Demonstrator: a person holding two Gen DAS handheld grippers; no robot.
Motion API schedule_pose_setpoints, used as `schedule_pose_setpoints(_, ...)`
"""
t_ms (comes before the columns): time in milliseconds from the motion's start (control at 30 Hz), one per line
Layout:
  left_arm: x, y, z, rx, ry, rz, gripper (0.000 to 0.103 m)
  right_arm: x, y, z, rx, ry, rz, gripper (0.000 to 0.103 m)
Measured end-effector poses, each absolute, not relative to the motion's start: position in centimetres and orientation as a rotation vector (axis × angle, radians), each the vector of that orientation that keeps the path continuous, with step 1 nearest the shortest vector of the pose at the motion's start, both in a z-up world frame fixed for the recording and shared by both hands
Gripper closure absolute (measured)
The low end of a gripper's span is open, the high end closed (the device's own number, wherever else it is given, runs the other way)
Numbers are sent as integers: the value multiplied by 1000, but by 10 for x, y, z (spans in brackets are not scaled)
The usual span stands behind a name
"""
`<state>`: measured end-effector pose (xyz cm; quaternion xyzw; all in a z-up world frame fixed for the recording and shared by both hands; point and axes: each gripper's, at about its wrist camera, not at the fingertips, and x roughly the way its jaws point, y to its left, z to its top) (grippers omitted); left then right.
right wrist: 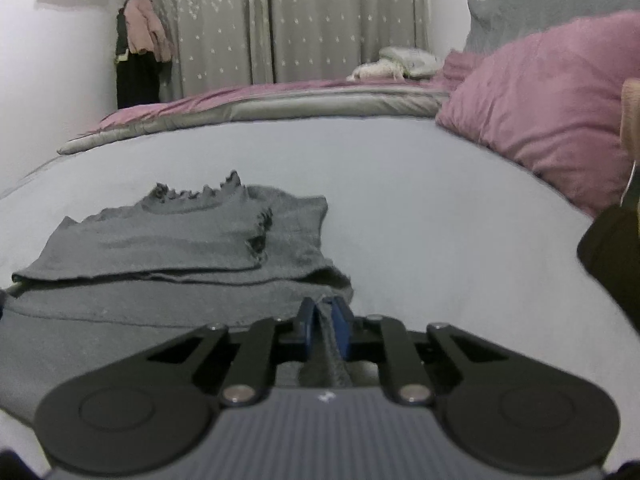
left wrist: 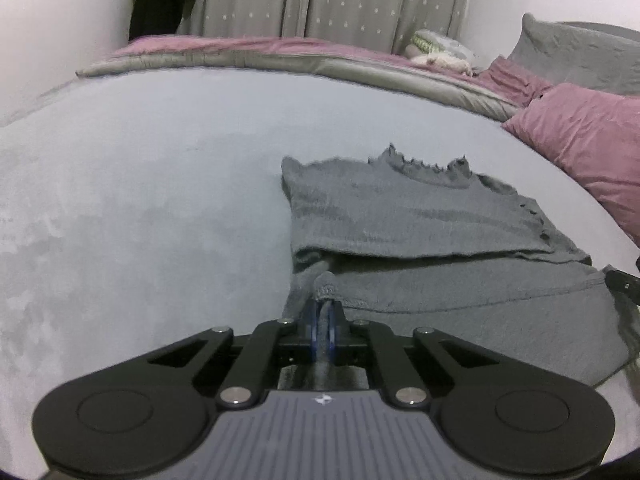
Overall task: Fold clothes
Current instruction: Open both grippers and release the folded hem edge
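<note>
your left gripper (left wrist: pixel 325 312) was clamped on a pinch of the grey knit top (left wrist: pixel 400 216) at its near left corner, and your right gripper (right wrist: pixel 324 312) was clamped on the near right corner of the same top (right wrist: pixel 192 236). each gripper body bore only a small white mark, no readable writing. the top lay flat on a pale grey bedsheet (left wrist: pixel 140 200), frilled collar at the far end, partly folded over itself. beyond it ran a grey and mauve quilt (left wrist: pixel 240 56), a mauve pillow (right wrist: pixel 540 100), a grey pillow behind it, and star-dotted curtains (right wrist: pixel 260 20). only the right view showed a dark sleeve (right wrist: pixel 612 256) at the edge.
</note>
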<state>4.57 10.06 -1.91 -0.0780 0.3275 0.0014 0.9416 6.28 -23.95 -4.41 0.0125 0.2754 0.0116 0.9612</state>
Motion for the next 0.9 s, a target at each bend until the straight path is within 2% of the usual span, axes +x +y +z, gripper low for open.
schedule_pose_setpoints(200, 38, 104, -9, -168, 562, 35, 99, 54, -232, -32, -17, 458, 10, 93)
schedule_pose_setpoints(367, 40, 109, -8, -179, 532, 66, 98, 63, -234, -36, -24, 479, 8, 93)
schedule_pose_setpoints(567, 57, 106, -25, -148, 628, 75, 97, 73, -238, -41, -31, 505, 6, 93)
schedule_pose_setpoints(633, 61, 104, -30, -139, 661, 82, 90, 76, -238, -44, -34, 519, 4, 93)
schedule_pose_setpoints(667, 62, 104, -31, -137, 668, 88, 90, 78, -237, -47, -35, 528, 4, 92)
schedule_pose_setpoints(733, 61, 103, -30, -137, 667, 98, 86, 80, -236, -51, -37, 546, 2, 90)
schedule_pose_setpoints(800, 58, 102, -26, -129, 641, 124, 78, 79, -236, -52, -38, 543, -6, 80)
schedule_pose_setpoints(867, 54, 100, -22, -117, 612, 137, 76, 75, -236, -48, -35, 521, -10, 71)
schedule_pose_setpoints(900, 52, 99, -20, -117, 600, 131, 76, 74, -235, -46, -32, 511, -8, 69)
